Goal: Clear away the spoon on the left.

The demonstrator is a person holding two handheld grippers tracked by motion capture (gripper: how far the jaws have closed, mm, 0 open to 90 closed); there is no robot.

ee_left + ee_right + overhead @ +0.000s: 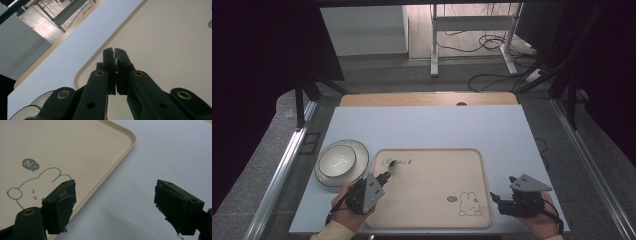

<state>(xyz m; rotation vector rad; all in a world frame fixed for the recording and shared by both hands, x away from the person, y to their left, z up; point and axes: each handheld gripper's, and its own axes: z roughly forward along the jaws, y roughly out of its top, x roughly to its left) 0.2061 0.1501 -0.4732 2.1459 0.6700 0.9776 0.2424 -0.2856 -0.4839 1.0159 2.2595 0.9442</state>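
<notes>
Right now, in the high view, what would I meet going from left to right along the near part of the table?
Bowl on a plate → left gripper → tray → rabbit drawing → right gripper.

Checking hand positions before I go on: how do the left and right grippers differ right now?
The left gripper is shut, its tips over the tray; the right gripper is open and empty, straddling the tray's right edge. The left sits near the bowl; the right is far from it. Both are black.
</notes>
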